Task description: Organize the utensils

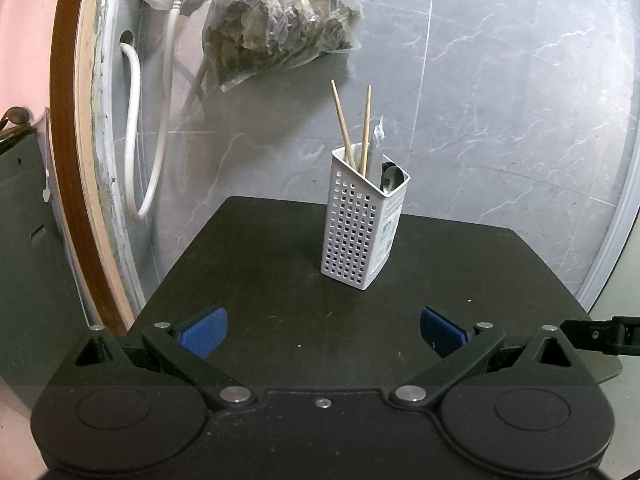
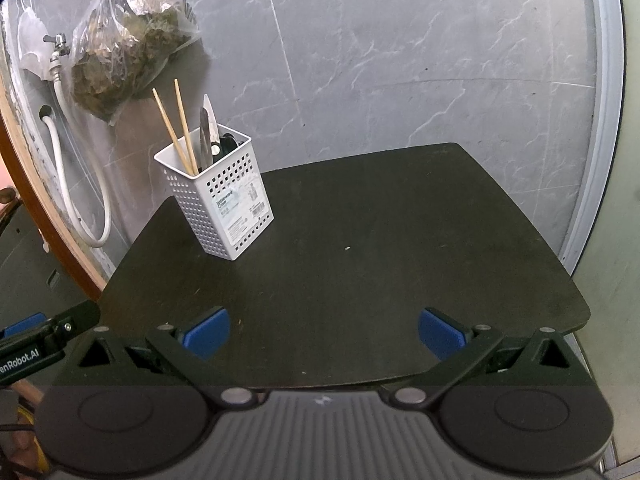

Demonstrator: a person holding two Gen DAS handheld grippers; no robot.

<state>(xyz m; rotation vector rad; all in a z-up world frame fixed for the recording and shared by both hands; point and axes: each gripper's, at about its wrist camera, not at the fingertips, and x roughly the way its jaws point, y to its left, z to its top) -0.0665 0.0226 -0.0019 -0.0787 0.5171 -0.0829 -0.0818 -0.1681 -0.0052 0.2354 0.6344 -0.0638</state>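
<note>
A white perforated utensil holder (image 1: pixel 362 224) stands upright on the dark table (image 1: pixel 260 272). It holds two wooden chopsticks (image 1: pixel 365 128), a knife (image 2: pixel 208 132) and dark-handled utensils (image 1: pixel 390 178). It also shows in the right wrist view (image 2: pixel 218 204) at the table's far left. My left gripper (image 1: pixel 322 332) is open and empty, low over the table's near edge, well short of the holder. My right gripper (image 2: pixel 324 332) is open and empty at the table's front edge (image 2: pixel 360 264).
A grey marble wall (image 2: pixel 400 60) backs the table. A plastic bag of dried greens (image 1: pixel 280 16) hangs on it, beside a tap with white hoses (image 1: pixel 132 120). A wooden frame (image 1: pixel 68 160) stands at the left. The right gripper's arm (image 1: pixel 600 336) shows at the right.
</note>
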